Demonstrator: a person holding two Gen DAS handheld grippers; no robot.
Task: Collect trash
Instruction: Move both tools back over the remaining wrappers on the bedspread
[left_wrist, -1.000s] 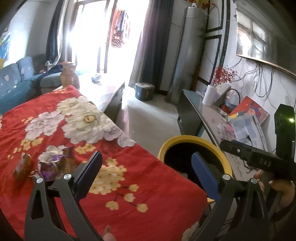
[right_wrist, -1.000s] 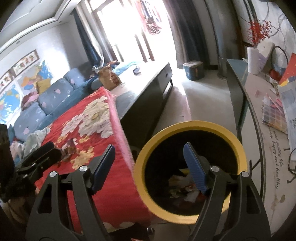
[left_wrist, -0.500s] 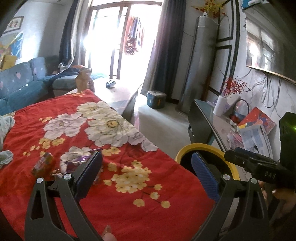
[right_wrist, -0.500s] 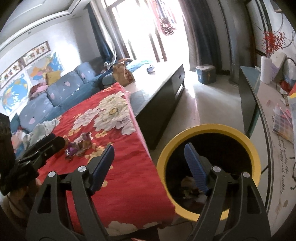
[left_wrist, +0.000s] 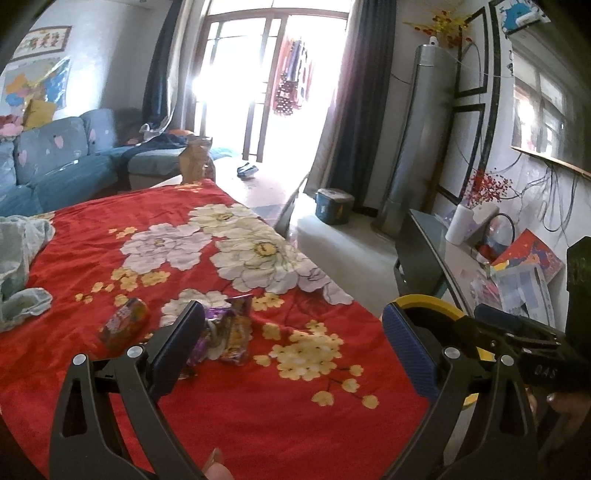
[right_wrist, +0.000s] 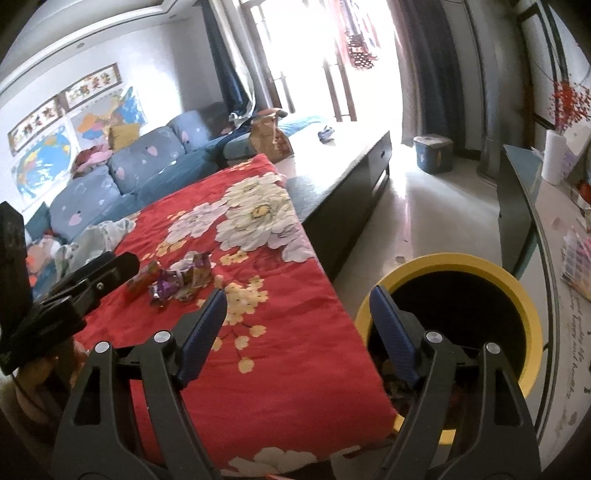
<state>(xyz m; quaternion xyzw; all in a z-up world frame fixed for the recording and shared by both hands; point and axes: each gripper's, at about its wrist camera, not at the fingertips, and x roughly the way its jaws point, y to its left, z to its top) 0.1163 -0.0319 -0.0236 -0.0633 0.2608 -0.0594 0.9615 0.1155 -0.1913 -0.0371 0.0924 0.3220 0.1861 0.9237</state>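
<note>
Left tool (left_wrist: 291, 338) spread wide, nothing between the pads, low in the frame over the red floral table cloth (left_wrist: 266, 413). Right tool (right_wrist: 297, 321) likewise apart and empty, right pad over the yellow-rimmed bin (right_wrist: 517, 284) at lower right. Crumpled purple wrappers (left_wrist: 231, 332) lying on the cloth, just beside the left pad; a reddish wrapper (left_wrist: 123, 325) slightly farther left.
</note>
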